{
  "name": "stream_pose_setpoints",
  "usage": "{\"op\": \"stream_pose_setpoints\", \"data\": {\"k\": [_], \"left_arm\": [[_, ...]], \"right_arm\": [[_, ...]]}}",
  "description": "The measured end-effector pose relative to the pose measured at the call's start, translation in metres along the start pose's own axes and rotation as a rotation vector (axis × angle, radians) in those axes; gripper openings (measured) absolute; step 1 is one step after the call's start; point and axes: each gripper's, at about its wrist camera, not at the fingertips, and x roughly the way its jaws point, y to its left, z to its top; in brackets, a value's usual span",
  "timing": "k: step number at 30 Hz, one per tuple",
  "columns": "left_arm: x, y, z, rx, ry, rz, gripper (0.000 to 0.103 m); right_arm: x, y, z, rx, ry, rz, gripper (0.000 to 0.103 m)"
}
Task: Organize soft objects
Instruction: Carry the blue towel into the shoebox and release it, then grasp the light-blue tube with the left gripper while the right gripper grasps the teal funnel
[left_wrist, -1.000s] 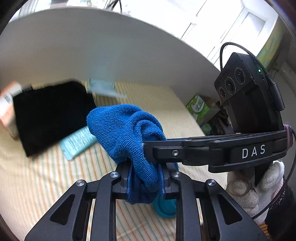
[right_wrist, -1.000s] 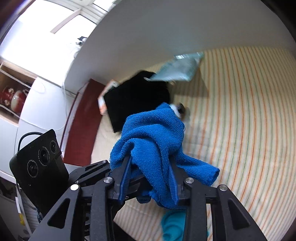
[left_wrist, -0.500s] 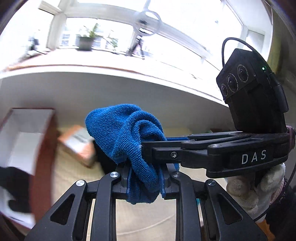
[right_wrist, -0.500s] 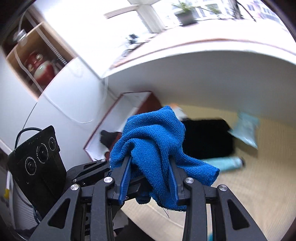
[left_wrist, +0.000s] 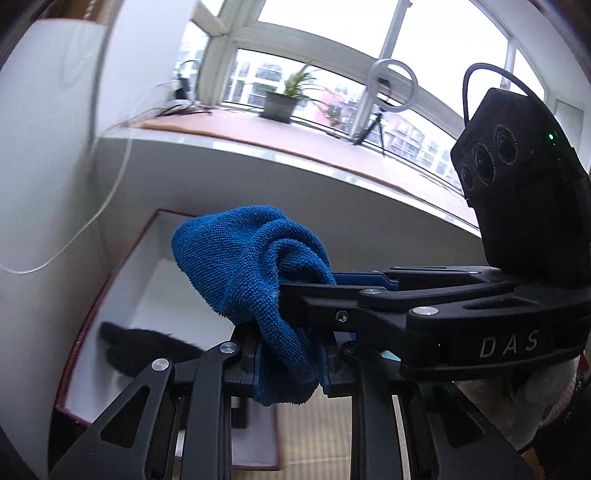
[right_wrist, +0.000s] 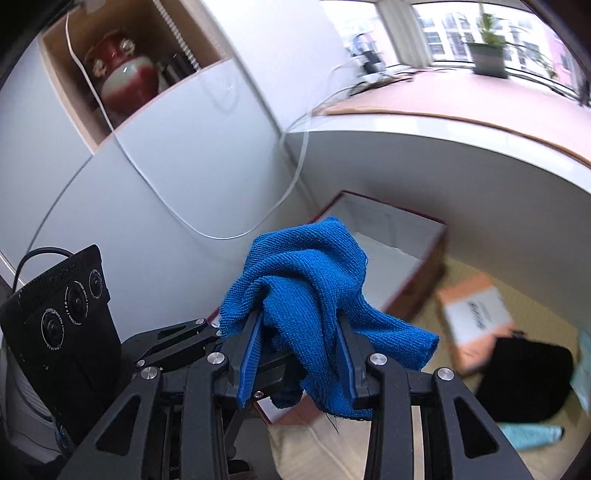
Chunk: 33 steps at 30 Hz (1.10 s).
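A bunched blue knit cloth (left_wrist: 255, 273) is pinched by both grippers at once. My left gripper (left_wrist: 288, 365) is shut on its lower part. My right gripper (right_wrist: 299, 354) is shut on it too, and comes in from the right in the left wrist view (left_wrist: 317, 291). The cloth (right_wrist: 310, 280) hangs in the air in front of an open white box with a dark red rim (left_wrist: 122, 258), which also shows in the right wrist view (right_wrist: 439, 225). A black soft item (left_wrist: 144, 347) lies inside the box.
A white wall and window ledge (left_wrist: 295, 155) stand behind the box. On the striped mat (right_wrist: 535, 306) lie a black cloth (right_wrist: 524, 376), an orange and white packet (right_wrist: 472, 317) and a teal item (right_wrist: 532, 435). A white cabinet (right_wrist: 110, 184) stands at the left.
Both grippers carried the blue cloth left, away from the striped mat, and tilted up. The box with the black item has come into view below the cloth. The grip has not changed.
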Motion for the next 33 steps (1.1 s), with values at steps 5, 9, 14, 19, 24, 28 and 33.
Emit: {"op": "stream_pose_setpoints", "data": {"k": [5,9,14,19,24,28,33], "left_arm": [[-0.003,0.028,-0.005,-0.034,0.024,0.054,0.02],[0.001,0.049,-0.011,-0.07,0.057,0.137,0.035],[0.003,0.064,-0.018,-0.111,0.073,0.172,0.049],[-0.003,0.059,-0.021,-0.125,0.057,0.173,0.049],[-0.013,0.048,-0.02,-0.092,0.021,0.181,0.049],[-0.018,0.035,-0.015,-0.083,-0.001,0.155,0.049],[-0.013,0.001,-0.018,-0.002,0.016,0.091,0.049]], "right_arm": [[0.038,0.016,0.007,-0.033,0.027,0.014,0.034],[0.058,0.022,0.008,-0.055,0.058,-0.019,0.041],[0.055,0.017,0.003,-0.068,0.045,-0.069,0.066],[0.028,-0.005,-0.001,-0.037,0.026,-0.094,0.066],[-0.024,-0.037,-0.015,0.003,-0.009,-0.112,0.067],[-0.072,-0.069,-0.028,0.054,-0.06,-0.134,0.067],[-0.132,-0.106,-0.063,0.134,-0.134,-0.157,0.073]]}}
